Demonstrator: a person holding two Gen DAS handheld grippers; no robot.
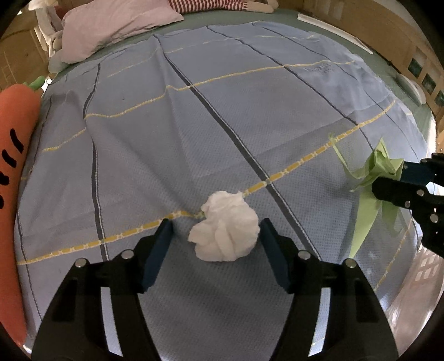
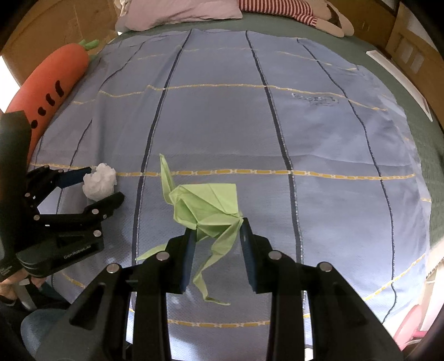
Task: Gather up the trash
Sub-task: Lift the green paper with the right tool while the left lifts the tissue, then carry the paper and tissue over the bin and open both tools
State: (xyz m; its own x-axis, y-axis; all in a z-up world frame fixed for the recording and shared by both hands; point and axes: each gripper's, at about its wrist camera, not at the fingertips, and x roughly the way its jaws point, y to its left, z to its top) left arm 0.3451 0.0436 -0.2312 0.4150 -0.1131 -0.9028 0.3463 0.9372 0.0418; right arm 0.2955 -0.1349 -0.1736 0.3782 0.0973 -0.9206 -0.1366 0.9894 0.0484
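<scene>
A crumpled white tissue [image 1: 224, 230] lies on the blue checked blanket [image 1: 222, 125]. My left gripper [image 1: 216, 222] straddles it from above. Its right pad touches the tissue, while a narrow gap shows at the left pad, so it is open. From the right wrist view the tissue [image 2: 100, 182] sits between the left gripper's [image 2: 104, 184] fingers. My right gripper [image 2: 217, 230] is shut on the lower edge of a crumpled, folded green paper [image 2: 208, 202], whose strips trail down onto the blanket [image 2: 305, 125]. The left wrist view shows the right gripper [image 1: 388, 180] clamping that paper [image 1: 371, 169] at the right edge.
An orange carrot plush [image 1: 14, 144] lies along the blanket's left side [image 2: 50, 83]. A pink pillow [image 1: 111, 27] and a striped soft toy [image 2: 277, 8] are at the head of the bed. Wooden furniture [image 1: 402, 41] borders the right. A hand [image 2: 11, 288] shows low left.
</scene>
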